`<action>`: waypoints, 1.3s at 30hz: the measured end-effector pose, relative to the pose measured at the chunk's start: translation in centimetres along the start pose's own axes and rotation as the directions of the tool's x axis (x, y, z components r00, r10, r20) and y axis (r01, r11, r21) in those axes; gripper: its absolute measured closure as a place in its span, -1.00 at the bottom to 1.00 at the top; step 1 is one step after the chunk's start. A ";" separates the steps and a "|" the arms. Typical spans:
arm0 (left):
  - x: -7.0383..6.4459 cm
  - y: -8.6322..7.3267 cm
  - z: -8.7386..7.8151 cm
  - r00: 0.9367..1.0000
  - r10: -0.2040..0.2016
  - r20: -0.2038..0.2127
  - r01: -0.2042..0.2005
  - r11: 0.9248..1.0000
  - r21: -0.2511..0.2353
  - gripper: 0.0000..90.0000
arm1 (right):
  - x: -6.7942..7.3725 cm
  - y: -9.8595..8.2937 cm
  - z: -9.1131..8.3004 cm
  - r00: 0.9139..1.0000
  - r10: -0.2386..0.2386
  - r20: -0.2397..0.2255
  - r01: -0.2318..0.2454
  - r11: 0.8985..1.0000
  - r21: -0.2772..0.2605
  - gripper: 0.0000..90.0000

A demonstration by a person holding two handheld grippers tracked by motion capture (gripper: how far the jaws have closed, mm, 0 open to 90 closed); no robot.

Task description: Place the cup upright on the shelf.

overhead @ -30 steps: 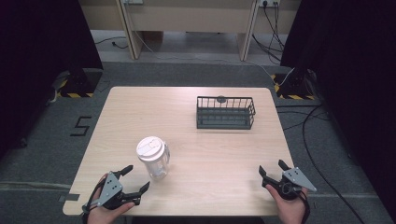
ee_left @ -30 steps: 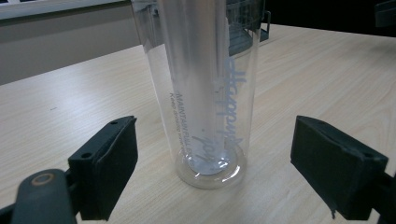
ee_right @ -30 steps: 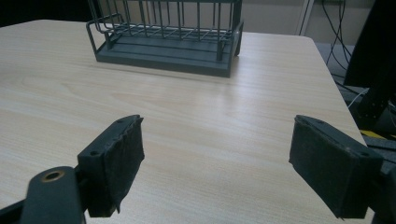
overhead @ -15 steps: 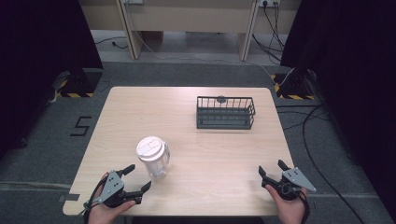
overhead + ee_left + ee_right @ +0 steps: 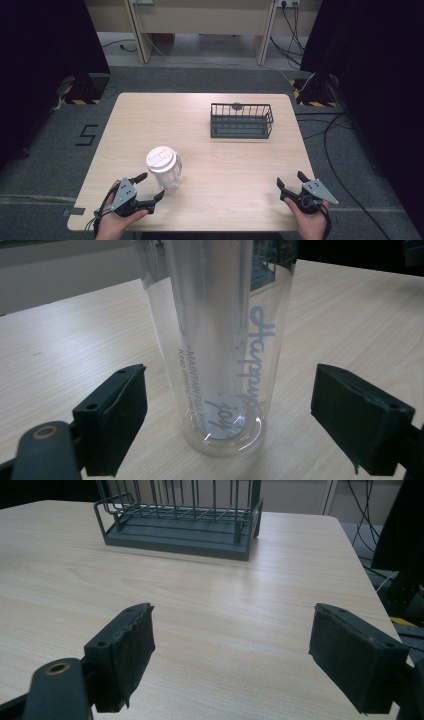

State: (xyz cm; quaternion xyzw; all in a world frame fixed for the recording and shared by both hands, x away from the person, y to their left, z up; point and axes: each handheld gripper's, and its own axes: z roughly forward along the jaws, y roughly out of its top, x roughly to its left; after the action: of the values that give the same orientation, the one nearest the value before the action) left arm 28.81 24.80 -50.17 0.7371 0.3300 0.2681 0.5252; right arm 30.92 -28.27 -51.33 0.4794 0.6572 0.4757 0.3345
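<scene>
Reaching my left gripper [image 5: 227, 415], jaws spread wide, toward a clear plastic tumbler [image 5: 220, 350]: light, smooth, slippery; best gripped mid-body.

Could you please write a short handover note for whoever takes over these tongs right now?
Left tongs: open, at the near left table edge, jaws either side of the clear tumbler but not touching it.
Right tongs: open, holding nothing, at the near right edge, facing the wire basket.
Tumbler: upright, white lid on, standing on the table. The basket stands towards the far right; a small dark thing at its far rim is too small to identify.
Done: nothing gripped or moved yet.
Left: probably close on the tumbler and carry on from there.
</scene>
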 end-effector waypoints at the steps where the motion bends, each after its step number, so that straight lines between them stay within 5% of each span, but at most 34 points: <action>1: 0.0 0.0 0.1 1.000 0.001 0.002 -0.001 1.000 0.002 -0.68 | 0.0 0.0 0.0 1.000 0.000 0.000 0.000 1.000 0.000 -0.58; 39: 0.8 0.7 5.0 0.999 0.019 0.040 -0.019 1.000 0.006 -0.69 | 0.0 0.1 0.2 1.000 -0.005 -0.008 0.005 1.000 0.011 -0.58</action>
State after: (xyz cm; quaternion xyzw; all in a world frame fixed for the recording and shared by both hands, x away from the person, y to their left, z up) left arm 33.14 22.29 -50.98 0.7470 0.3135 0.2573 0.5268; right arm 31.12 -28.17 -51.33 0.4777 0.6624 0.4730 0.3307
